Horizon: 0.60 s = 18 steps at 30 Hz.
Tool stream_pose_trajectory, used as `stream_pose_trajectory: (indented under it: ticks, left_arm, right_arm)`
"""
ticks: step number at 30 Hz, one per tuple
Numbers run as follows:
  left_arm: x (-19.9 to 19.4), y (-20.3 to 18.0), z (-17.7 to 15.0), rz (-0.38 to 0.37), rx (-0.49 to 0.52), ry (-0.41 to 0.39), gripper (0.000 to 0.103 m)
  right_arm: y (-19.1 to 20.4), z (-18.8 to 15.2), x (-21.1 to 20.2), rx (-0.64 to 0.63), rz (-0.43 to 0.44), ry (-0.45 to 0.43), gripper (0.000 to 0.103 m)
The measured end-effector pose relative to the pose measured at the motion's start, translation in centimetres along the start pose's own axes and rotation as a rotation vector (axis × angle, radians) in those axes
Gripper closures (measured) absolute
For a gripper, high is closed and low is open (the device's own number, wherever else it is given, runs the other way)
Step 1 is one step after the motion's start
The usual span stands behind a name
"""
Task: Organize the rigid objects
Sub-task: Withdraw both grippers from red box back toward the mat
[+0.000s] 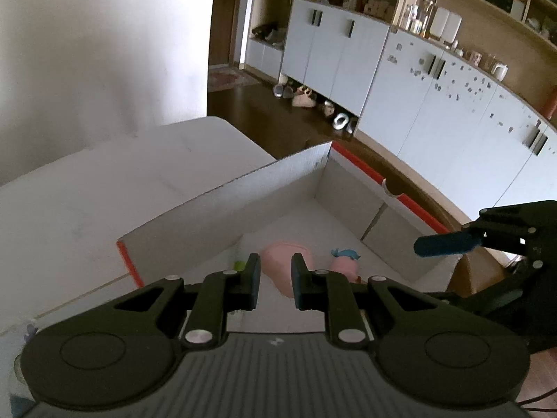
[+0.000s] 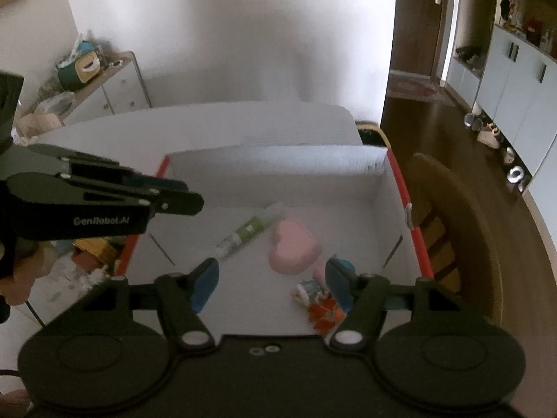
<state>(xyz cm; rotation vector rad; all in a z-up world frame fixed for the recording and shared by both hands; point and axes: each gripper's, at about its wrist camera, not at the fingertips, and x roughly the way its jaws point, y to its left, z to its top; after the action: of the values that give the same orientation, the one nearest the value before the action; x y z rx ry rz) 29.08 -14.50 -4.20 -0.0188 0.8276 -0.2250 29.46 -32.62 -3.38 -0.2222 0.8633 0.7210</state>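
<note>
Container: a white cardboard box [image 2: 379, 181] with red-edged rims sits on a white table [image 1: 87, 209]; its open top faces both cameras, so it serves as the collection bin.
Contents: a pink heart-shaped case [image 2: 294, 245] lies near the middle of the box floor; a green-and-white tube [image 2: 249, 231] lies at its ten o'clock, slanted; a small pink figure with a blue top [image 1: 344, 264] stands at the case's three o'clock in the left wrist view; a small printed packet with an orange-red end [image 2: 318, 301] lies at the case's five o'clock in the right wrist view.
Left gripper [image 1: 275, 280]: fingers drawn together as far as they go, nothing between them; it hangs over the near wall of the box, pointing steeply down at the case.
Right gripper [image 2: 269, 284]: blue pads apart and empty, poised above the box interior; the packet lies just beside its right fingertip, not touched.
Reason for the poses: judged from the empty jaws over a filled box, an item appears delivered, and both tools stand clear of the contents.
Remaining items: a cluttered heap [image 2: 87, 261] outside the box at eight o'clock; too blurred to name.
Background: cabinets [image 1: 348, 55] beyond the box.
</note>
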Motion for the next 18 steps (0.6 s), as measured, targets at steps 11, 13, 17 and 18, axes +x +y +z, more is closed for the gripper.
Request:
stream_pose_trajectory:
  ticks: [11,13,17,18]
  left_arm:
    - [-5.1,2.6,-2.3,0.014,-0.002,-0.055,0.085]
    - [-6.0,3.2,-2.8,0.011,-0.009,-0.057,0.085]
    - [-7.8,4.4,-4.4,0.019,0.004,-0.062,0.082]
    - [-8.1,4.7,-4.7,0.018,0.004,-0.061,0.074]
  right_arm:
    - [4.5,-0.8,-2.6,0.046,-0.003,-0.087,0.028]
    - [5.4,-1.1,-2.9,0.057,-0.009,-0.093,0.027]
    - [7.5,-1.8,-3.2,0.067,-0.019,-0.097,0.024]
    - [8.1,-1.9,-3.2,0.071,-0.018,-0.097,0.023]
